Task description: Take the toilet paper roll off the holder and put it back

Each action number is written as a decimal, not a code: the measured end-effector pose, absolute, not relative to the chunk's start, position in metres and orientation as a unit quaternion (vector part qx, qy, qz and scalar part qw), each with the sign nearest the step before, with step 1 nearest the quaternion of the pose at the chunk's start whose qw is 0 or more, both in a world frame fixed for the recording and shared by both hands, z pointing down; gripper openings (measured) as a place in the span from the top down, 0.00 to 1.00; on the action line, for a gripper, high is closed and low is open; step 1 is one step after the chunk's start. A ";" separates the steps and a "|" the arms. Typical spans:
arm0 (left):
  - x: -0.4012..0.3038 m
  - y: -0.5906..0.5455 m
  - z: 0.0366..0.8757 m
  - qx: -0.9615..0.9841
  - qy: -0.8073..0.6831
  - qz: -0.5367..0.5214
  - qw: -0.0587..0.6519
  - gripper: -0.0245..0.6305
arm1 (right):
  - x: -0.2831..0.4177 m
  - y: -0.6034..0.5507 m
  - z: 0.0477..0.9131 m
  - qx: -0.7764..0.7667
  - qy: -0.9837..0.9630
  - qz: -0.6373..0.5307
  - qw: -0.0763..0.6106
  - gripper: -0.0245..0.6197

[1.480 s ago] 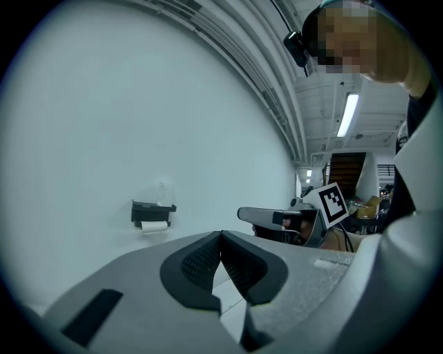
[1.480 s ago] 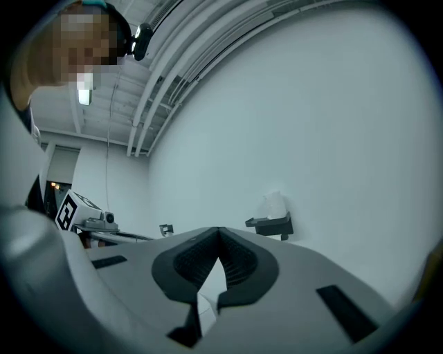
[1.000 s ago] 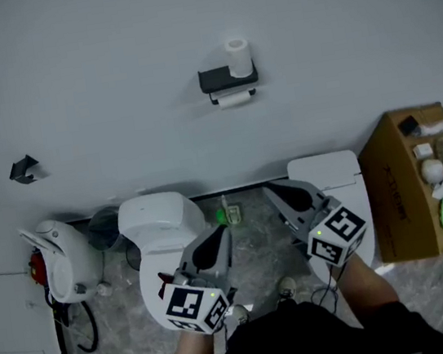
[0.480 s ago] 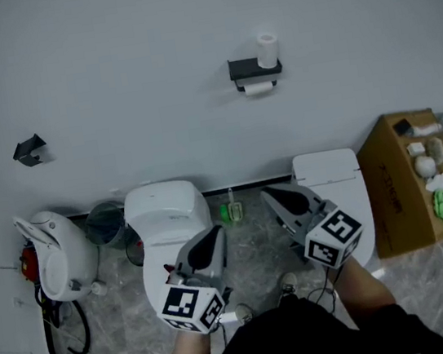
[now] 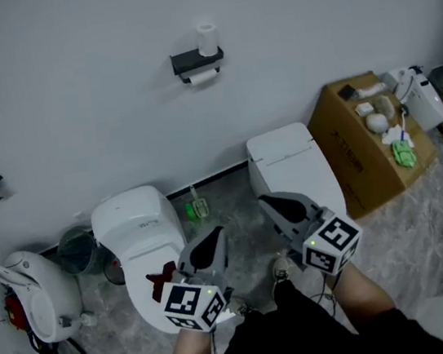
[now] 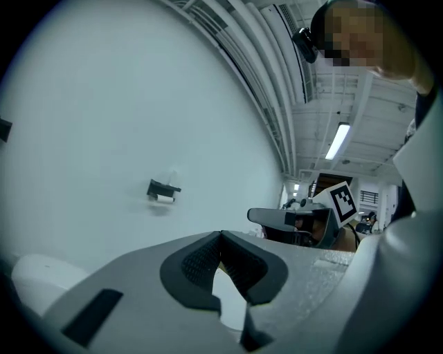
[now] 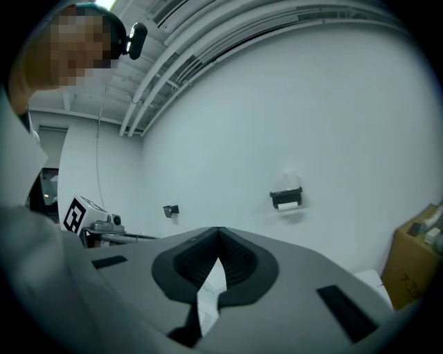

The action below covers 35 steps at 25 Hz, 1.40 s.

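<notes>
L tool (image 5: 213, 238), R tool (image 5: 269, 204) closed; holder (image 5: 196, 59) further left

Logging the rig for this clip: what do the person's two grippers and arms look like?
Both the left gripper and right gripper have grey, tapering shells with black ribbed pads inside the jaws. Each carries a white cube printed with black square markers and a small green light. The person wears a black top; the forearms are bare.

Marble floor (image 5: 239, 211): round toilet (image 5: 138, 226), square toilet (image 5: 285, 158), cardboard box (image 5: 358, 152), bin (image 5: 76, 250).
</notes>
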State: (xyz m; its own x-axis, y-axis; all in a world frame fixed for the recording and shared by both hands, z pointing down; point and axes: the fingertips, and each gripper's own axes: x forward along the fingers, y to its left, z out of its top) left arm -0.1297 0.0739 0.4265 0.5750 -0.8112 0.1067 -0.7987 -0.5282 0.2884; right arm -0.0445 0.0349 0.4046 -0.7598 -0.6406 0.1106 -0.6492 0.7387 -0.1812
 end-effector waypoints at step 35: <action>0.088 0.211 0.401 0.843 -0.525 0.006 0.118 0.96 | 0.168 0.156 0.390 0.273 -0.956 0.107 -0.027 0.96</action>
